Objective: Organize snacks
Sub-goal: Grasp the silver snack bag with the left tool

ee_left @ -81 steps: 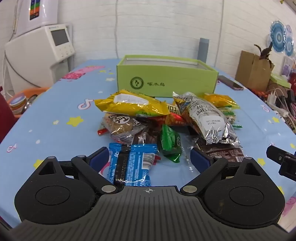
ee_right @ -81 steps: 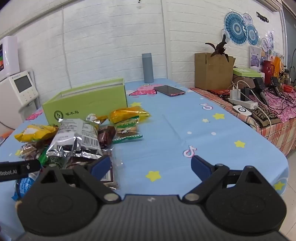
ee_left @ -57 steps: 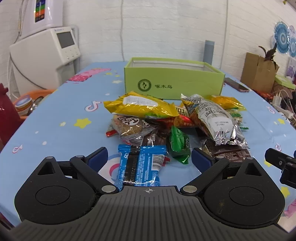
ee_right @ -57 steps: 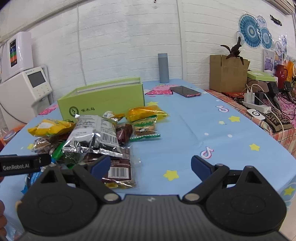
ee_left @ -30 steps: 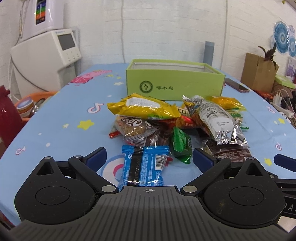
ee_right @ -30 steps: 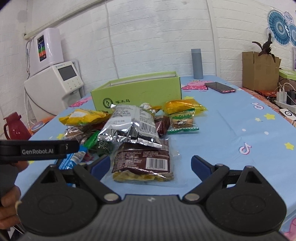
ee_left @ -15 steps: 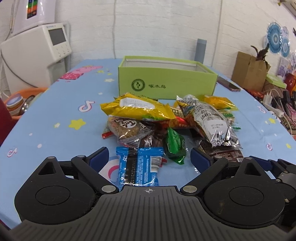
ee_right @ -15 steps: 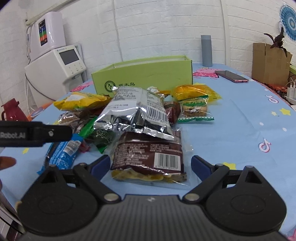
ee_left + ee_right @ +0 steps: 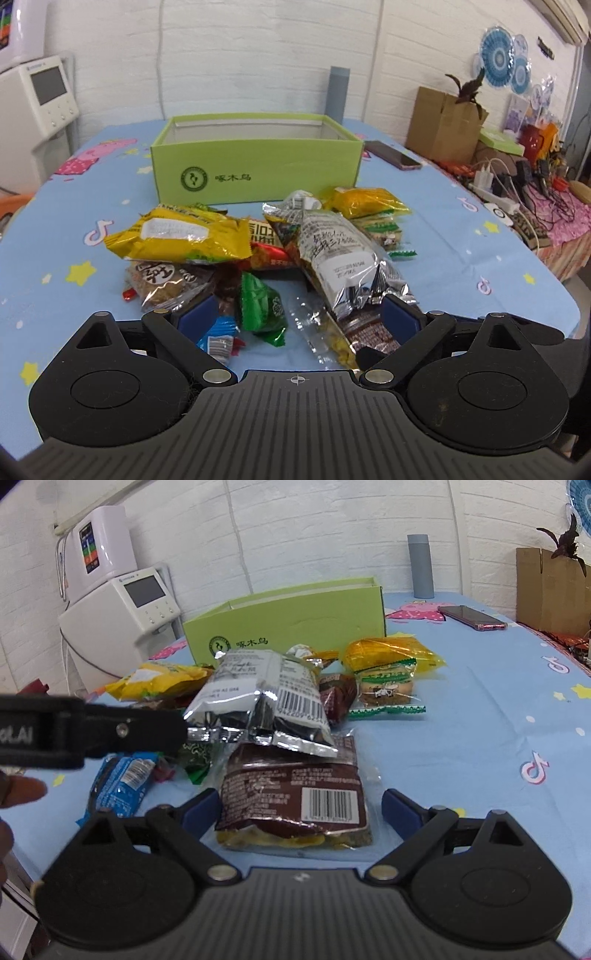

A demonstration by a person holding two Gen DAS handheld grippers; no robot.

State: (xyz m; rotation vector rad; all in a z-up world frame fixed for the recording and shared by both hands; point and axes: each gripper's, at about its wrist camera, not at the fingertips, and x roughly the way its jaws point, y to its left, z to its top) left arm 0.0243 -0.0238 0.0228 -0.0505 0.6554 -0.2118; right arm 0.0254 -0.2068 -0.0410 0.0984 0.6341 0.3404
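Both grippers are gaping wide, holding nothing. Right gripper (image 9: pixel 301 808) is straddling the brown crinkly snack packet (image 9: pixel 295 797), lying nearest of the pile before the green cardboard box (image 9: pixel 291 620); advise closing squarely across its middle.

The left gripper (image 9: pixel 297 317) points down a bit, toward the far side of the table. Its two blue fingers (image 9: pixel 194 316) stand wide apart and squeeze nothing. The right gripper (image 9: pixel 301 810) is close beside it on the right and tilts down too. Its jaws are also spread wide, and the blue pads (image 9: pixel 400 814) press on nothing. In the right wrist view, the left gripper's black side reaches in from the left edge. A person's fingertip (image 9: pixel 26 792) shows below it.
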